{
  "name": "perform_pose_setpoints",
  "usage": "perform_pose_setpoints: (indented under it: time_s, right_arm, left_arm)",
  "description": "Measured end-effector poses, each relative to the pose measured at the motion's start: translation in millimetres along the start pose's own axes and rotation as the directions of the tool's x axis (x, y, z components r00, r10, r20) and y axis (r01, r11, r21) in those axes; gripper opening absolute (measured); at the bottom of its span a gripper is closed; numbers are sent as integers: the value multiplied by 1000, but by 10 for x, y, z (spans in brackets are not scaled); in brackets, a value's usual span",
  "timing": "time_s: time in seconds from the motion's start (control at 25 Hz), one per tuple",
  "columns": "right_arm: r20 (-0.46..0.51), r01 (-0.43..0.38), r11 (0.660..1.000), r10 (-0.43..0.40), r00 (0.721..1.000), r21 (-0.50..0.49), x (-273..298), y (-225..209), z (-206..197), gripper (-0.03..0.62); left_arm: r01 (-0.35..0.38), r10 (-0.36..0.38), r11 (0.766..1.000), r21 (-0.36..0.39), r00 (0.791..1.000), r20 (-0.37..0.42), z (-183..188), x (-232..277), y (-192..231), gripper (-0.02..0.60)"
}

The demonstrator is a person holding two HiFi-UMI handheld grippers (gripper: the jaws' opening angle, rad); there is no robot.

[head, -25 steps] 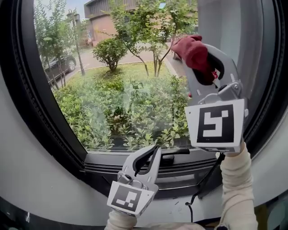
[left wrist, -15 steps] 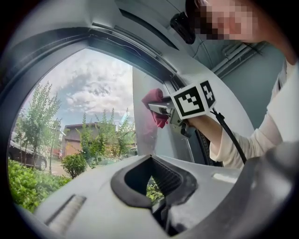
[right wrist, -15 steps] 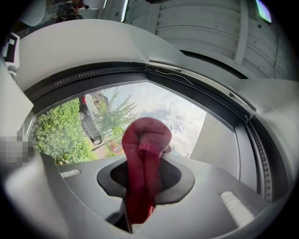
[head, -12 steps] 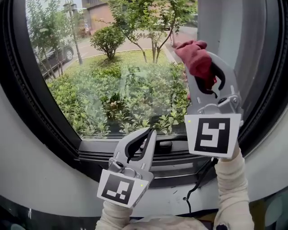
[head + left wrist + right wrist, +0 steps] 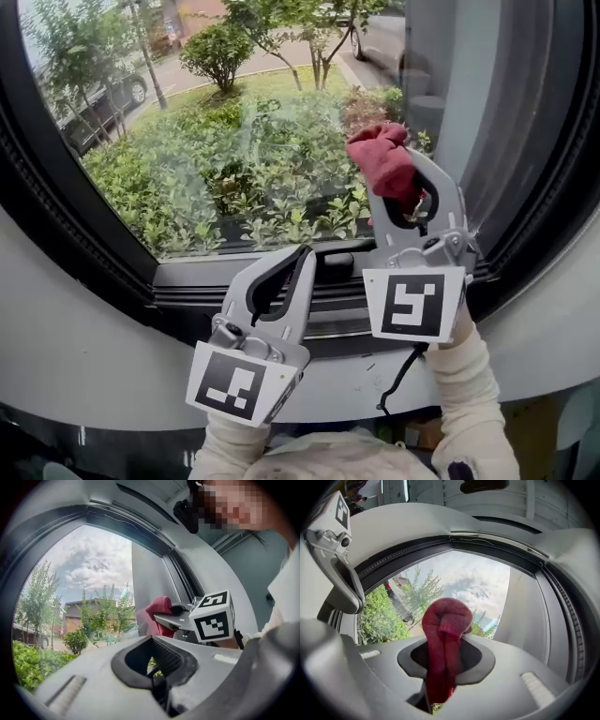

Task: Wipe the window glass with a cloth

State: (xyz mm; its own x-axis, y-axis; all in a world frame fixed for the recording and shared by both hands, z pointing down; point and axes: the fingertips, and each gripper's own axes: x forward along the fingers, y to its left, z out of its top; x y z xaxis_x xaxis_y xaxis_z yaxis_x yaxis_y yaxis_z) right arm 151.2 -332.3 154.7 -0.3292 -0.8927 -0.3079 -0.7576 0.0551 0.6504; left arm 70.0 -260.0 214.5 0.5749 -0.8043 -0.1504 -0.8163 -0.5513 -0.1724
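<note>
The window glass [image 5: 216, 141] looks out on green shrubs and trees. A red cloth [image 5: 384, 167] is bunched in my right gripper [image 5: 394, 178], which is shut on it in front of the pane's lower right part; whether the cloth touches the glass is unclear. In the right gripper view the cloth [image 5: 444, 634] sticks up from between the jaws, with the glass [image 5: 480, 590] behind. My left gripper [image 5: 302, 258] is shut and empty, low by the sill. From the left gripper [image 5: 154, 644] view, the cloth [image 5: 158, 609] and the glass [image 5: 75, 588] show beyond the closed jaws.
A dark curved window frame [image 5: 66, 216] rings the glass. Along the bottom runs a sill track [image 5: 328, 314] with a black handle [image 5: 336, 265]. A black cable [image 5: 401, 375] hangs below my right gripper. A grey pillar [image 5: 441, 66] stands outside at the right.
My right gripper has carried the cloth down the pane, from its upper right toward the sill. The head view has tilted down. My left gripper stays shut near the sill.
</note>
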Motion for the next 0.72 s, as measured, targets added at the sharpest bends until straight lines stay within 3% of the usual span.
perform_pose_setpoints:
  time_s: [0.28, 0.56, 0.72]
  right_arm:
    - [-58, -24, 999, 26, 998, 41, -112, 242, -294, 120]
    - [-84, -35, 995, 43, 996, 96, -161, 266, -255, 118]
    - [-39, -76, 988, 82, 996, 131, -232, 390, -48, 118]
  left_arm:
    - [-7, 7, 1000, -1, 999, -34, -55, -90, -44, 0]
    - [-12, 12, 1000, -2, 1000, -18, 20, -235, 29, 0]
    - [-33, 33, 999, -11, 999, -19, 69, -326, 109, 0]
